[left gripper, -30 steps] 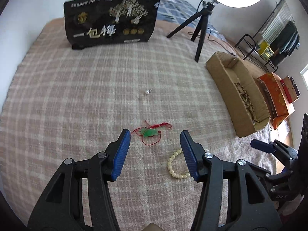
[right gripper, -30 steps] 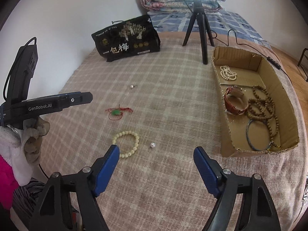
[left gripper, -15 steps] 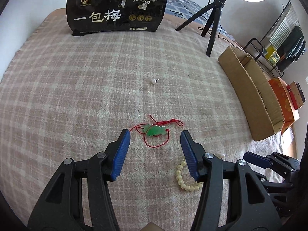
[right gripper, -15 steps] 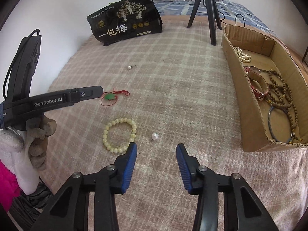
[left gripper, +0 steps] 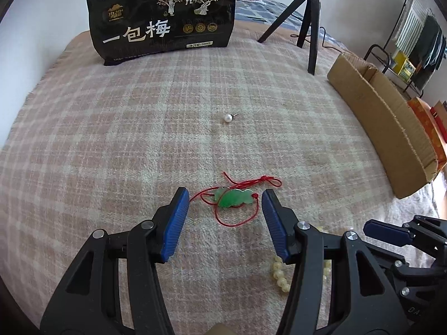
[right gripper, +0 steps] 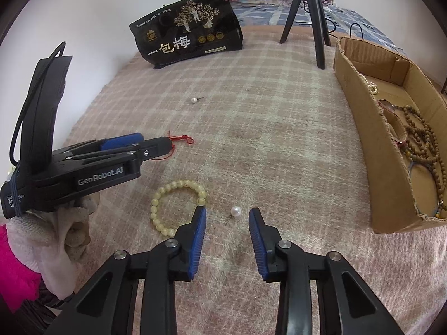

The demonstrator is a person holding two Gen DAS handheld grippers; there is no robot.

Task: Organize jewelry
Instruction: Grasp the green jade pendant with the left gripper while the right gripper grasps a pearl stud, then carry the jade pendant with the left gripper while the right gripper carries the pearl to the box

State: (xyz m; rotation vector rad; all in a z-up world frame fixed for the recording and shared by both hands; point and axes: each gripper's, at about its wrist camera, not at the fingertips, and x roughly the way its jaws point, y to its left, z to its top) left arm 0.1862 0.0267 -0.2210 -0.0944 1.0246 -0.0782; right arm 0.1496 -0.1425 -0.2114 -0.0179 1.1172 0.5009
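Note:
My left gripper point(left gripper: 225, 195) is open, low over the plaid blanket, its blue pads on either side of a green jade pendant point(left gripper: 234, 198) on a red cord. My right gripper point(right gripper: 227, 214) is open with a pearl earring point(right gripper: 235, 211) lying between its fingertips. A cream bead bracelet point(right gripper: 176, 205) lies just left of the right gripper. A second pearl earring point(left gripper: 228, 117) lies farther out on the blanket. The cardboard box point(right gripper: 360, 106) at the right holds wooden bead strands, a pearl strand and a bangle.
A black snack bag point(left gripper: 163, 18) stands at the far side of the bed. A black tripod point(left gripper: 307, 19) with a ring light stands near the box's far end. The left gripper point(right gripper: 120, 150) shows in the right wrist view, held by a gloved hand.
Both grippers moved forward and lower. The left one now straddles the jade pendant. The right one narrowed its jaws and came around the near pearl earring.

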